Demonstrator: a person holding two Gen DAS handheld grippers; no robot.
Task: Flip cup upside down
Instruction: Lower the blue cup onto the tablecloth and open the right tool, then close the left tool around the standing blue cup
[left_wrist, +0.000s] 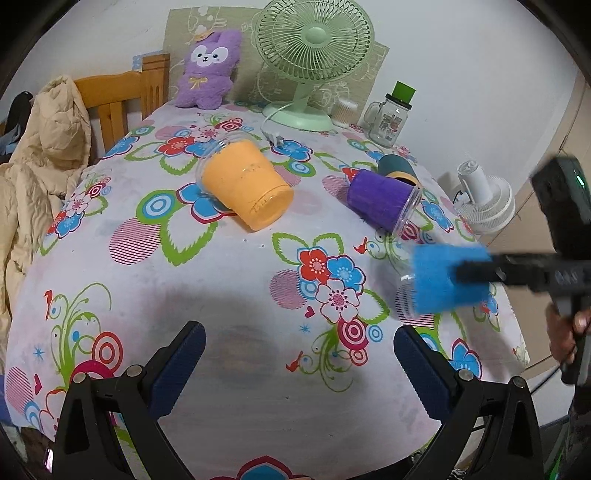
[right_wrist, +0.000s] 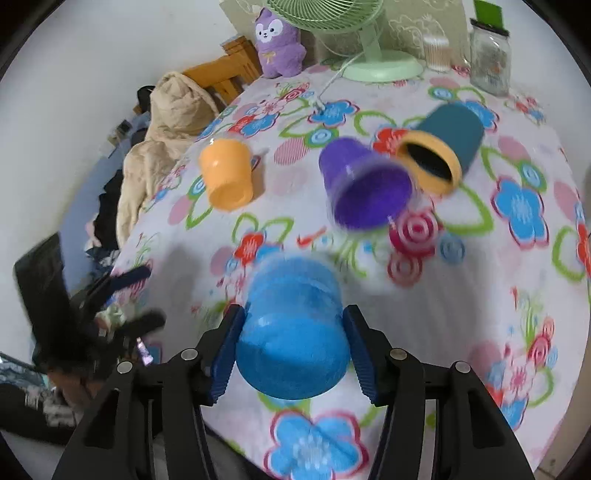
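My right gripper (right_wrist: 293, 339) is shut on a blue cup (right_wrist: 291, 332), held tilted above the flowered tablecloth, its base toward the camera. In the left wrist view the blue cup (left_wrist: 448, 275) hangs at the right, held by the right gripper (left_wrist: 476, 273). My left gripper (left_wrist: 299, 349) is open and empty over the near part of the table. An orange cup (left_wrist: 245, 182), a purple cup (left_wrist: 382, 201) and a dark teal cup (left_wrist: 397, 168) lie on their sides further back. They also show in the right wrist view: orange cup (right_wrist: 227, 173), purple cup (right_wrist: 364, 184), teal cup (right_wrist: 452, 136).
A green desk fan (left_wrist: 314, 62), a purple plush toy (left_wrist: 208, 70), a glass jar with green lid (left_wrist: 389, 114) and a cotton-swab box (left_wrist: 343, 110) stand along the back. A white fan (left_wrist: 484, 195) stands off the right edge. A chair with a beige coat (left_wrist: 40, 147) is at left.
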